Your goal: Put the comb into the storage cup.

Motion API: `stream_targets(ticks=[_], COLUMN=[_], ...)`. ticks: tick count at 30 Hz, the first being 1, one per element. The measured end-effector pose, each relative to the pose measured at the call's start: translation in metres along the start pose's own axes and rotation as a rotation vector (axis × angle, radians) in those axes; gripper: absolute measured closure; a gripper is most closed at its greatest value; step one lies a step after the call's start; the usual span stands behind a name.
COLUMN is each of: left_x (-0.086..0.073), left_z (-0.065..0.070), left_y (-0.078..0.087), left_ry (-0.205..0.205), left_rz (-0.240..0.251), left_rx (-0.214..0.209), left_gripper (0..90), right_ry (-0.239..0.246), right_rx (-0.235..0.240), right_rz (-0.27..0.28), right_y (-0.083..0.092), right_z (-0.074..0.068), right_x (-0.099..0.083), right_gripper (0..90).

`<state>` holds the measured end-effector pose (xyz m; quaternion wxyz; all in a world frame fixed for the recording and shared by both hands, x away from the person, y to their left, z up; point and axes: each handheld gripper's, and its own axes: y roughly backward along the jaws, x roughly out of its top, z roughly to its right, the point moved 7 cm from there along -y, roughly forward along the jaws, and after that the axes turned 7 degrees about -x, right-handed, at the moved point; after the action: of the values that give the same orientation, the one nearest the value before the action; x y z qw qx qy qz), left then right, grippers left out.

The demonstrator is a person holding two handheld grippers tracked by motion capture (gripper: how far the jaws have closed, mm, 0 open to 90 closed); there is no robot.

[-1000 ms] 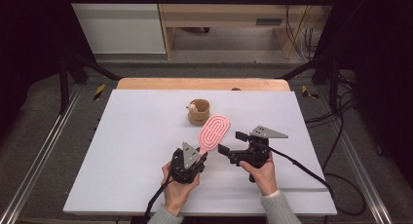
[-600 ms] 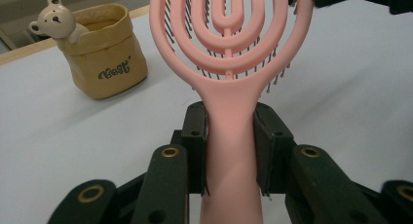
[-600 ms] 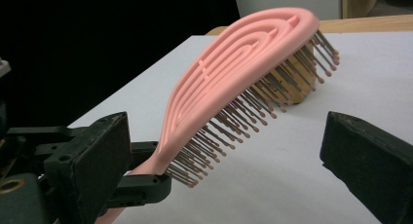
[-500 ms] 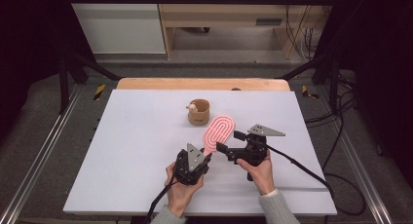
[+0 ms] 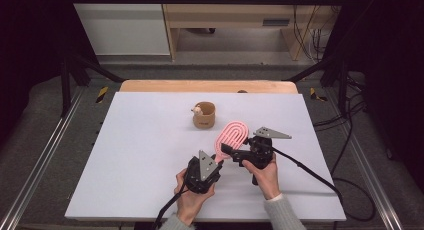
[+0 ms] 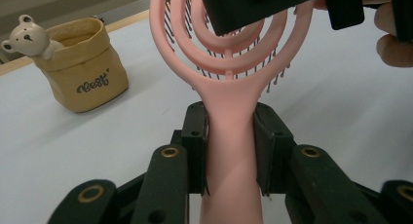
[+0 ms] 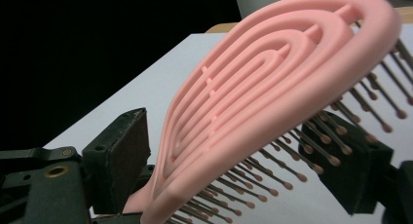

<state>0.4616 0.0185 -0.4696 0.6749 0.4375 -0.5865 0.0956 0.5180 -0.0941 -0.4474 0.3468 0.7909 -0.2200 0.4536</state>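
**Pink brush held between your two grippers**

Your white surface (image 5: 140, 155) sits in a dark room, with a wooden shelf behind it. A small tan pot (image 5: 204, 115) with a toy bear (image 6: 28, 36) stands near the middle. Your hands are low and near you. Your left gripper (image 5: 209, 166) squeezes the handle of the pink brush (image 5: 231, 136), holding it up over the surface. Your right gripper (image 5: 226, 149) has just been closing around the brush head, but its pads (image 7: 124, 156) do not press it yet.
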Motion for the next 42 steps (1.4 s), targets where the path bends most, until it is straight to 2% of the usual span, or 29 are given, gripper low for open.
stream_targets(ticks=[10, 29, 42], left_x=[0.0006, -0.0009, -0.0015], left_z=[0.0010, 0.0023, 0.0032], left_y=[0.0006, -0.0022, -0.0053], left_ry=[-0.005, -0.017, -0.028], left_rz=[0.009, 0.011, 0.004], left_rx=[0.004, 0.012, 0.025], left_gripper=[69.5, 69.4, 69.3], right_ry=[-0.005, -0.035, -0.044], right_rx=[0.025, 0.084, 0.118], right_rz=[-0.014, -0.044, -0.041], right_y=[0.0000, 0.0035, 0.0077], right_z=[-0.0018, -0.0060, -0.0102], right_x=[-0.0016, -0.0010, 0.0004], right_gripper=[39.4, 51.4, 58.2])
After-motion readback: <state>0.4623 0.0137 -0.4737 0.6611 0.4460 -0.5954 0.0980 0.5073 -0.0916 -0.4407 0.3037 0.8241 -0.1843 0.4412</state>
